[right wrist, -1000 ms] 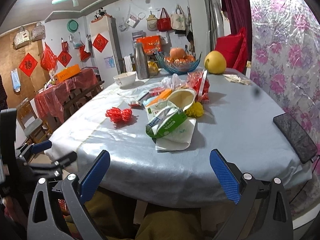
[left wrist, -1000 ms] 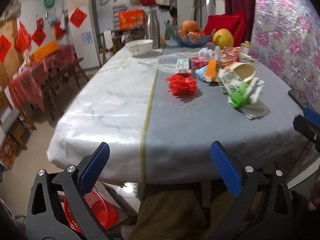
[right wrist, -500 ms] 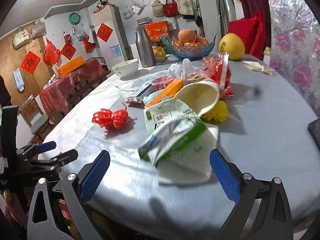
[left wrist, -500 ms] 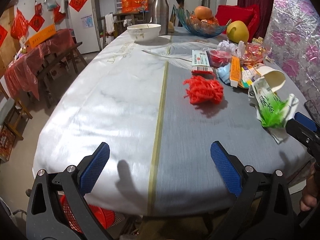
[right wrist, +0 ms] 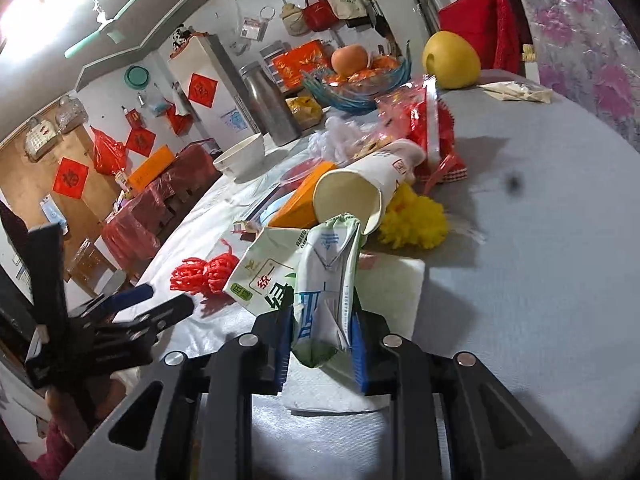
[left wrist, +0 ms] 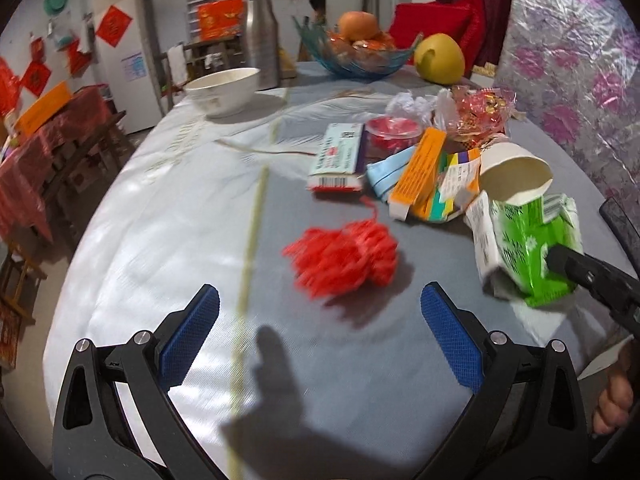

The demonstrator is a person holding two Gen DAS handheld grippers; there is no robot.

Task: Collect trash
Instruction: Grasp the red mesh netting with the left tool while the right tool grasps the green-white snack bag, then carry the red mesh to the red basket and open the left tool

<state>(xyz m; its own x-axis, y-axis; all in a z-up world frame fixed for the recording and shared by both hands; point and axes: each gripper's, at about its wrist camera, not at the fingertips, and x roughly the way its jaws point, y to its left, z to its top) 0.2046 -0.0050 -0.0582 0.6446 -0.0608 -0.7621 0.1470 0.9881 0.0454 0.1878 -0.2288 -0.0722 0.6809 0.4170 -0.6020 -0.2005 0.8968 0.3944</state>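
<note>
A crumpled green-and-white milk carton (right wrist: 328,272) lies on a white napkin (right wrist: 396,284) on the grey tablecloth (left wrist: 160,220). My right gripper (right wrist: 322,344) has its jaws closing on the carton's near end, and both blue pads press on it. In the left wrist view the same carton (left wrist: 528,248) shows at the right with a black finger on it. My left gripper (left wrist: 320,320) stands open above the cloth, just short of a red mesh net (left wrist: 344,256). A tipped paper cup (left wrist: 512,176) lies behind the carton.
Behind the net lie an orange box (left wrist: 418,172), a white-and-red box (left wrist: 338,156), a yellow pompom (right wrist: 416,220) and a red snack bag (right wrist: 424,132). Farther back stand a white bowl (left wrist: 224,90), a steel flask (left wrist: 262,48), a fruit bowl (left wrist: 356,56) and a pomelo (left wrist: 438,58).
Both grippers moved forward over the table. The right gripper's jaws came together on the milk carton. The left gripper drew near the red net and stayed open.
</note>
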